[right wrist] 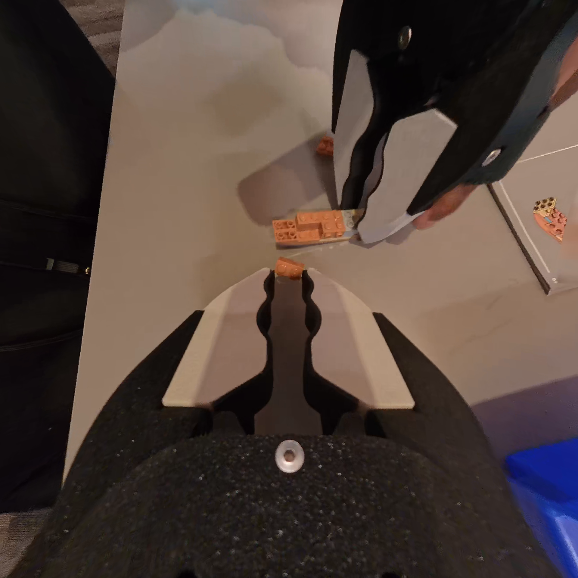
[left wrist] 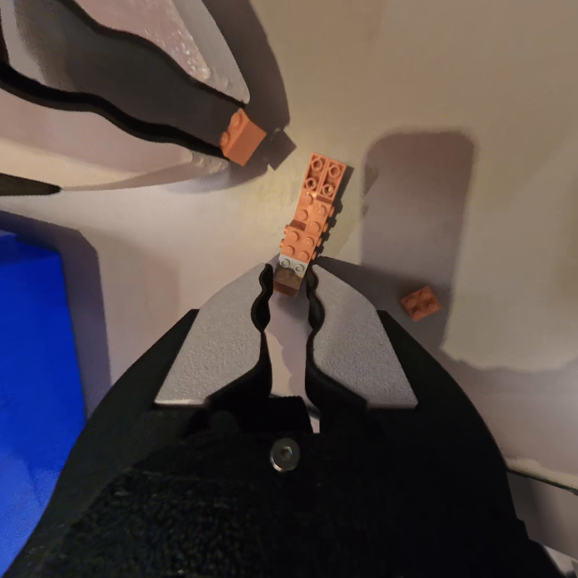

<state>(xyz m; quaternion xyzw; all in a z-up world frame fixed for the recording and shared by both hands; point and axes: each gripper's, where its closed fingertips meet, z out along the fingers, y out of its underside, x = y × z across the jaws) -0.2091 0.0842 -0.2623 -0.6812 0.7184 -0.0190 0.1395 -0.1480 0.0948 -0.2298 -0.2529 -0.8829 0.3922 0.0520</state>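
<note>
Landmark: brick strip (left wrist: 316,215), orange, several bricks long, flat on the pale table (left wrist: 187,237).

- Left gripper (left wrist: 289,275): jaws narrowed around the strip's near end, where a grey brick (left wrist: 292,266) caps it. The pads look pressed to both sides, pinching that end against the table.
- Right gripper (right wrist: 289,271): jaws nipped on a small orange brick (right wrist: 289,269), two studs showing, slightly tilted. It hangs near the strip's long side, apart from it.
- Loose plate (left wrist: 420,302): orange, lying alone on the table well to the right of the strip's gripped end.
- Blue bin (left wrist: 31,344): well left of the strip.
- Board (right wrist: 525,231): grey, beyond the strip's gripped end, bearing a small brown-and-orange build (right wrist: 550,219).

Handling, as judged: the held brick sits skewed, so level its studs before mating; keep the strip clamped low, as its far end is unsupported by any grip.

Room: open table lies past the strip's far end; the table edge (right wrist: 103,175) runs on that side, with dark cloth beyond. The left gripper's body crowds the near end.
</note>
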